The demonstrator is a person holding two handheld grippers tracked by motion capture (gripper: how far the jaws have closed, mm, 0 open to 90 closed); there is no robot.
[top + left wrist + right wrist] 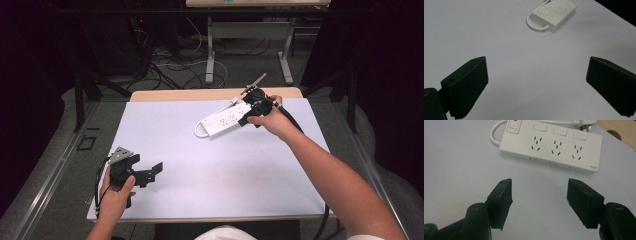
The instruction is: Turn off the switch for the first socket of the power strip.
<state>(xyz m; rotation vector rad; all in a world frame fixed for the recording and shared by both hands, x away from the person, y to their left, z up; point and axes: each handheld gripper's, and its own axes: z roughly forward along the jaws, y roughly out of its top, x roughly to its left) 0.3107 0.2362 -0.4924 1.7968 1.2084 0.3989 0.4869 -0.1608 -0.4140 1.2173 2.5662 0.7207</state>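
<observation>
A white three-socket power strip (223,119) lies at the back right of the white table surface (210,170), its short cord looped at its left end. My right gripper (248,114) hovers over the strip's right end, open and holding nothing. In the right gripper view the strip (554,145) lies just beyond the parted jaws of that gripper (540,186), with a red-marked switch (513,125) at its left. My left gripper (152,172) sits at the front left, open and empty. In the left gripper view the strip (554,12) lies far ahead of the left gripper (536,67).
The strip's plug (585,123) lies behind it near the wooden table edge (621,132). Behind the table are floor cables (170,70) and another table's legs (210,55). Dark frame bars (79,100) stand at both sides.
</observation>
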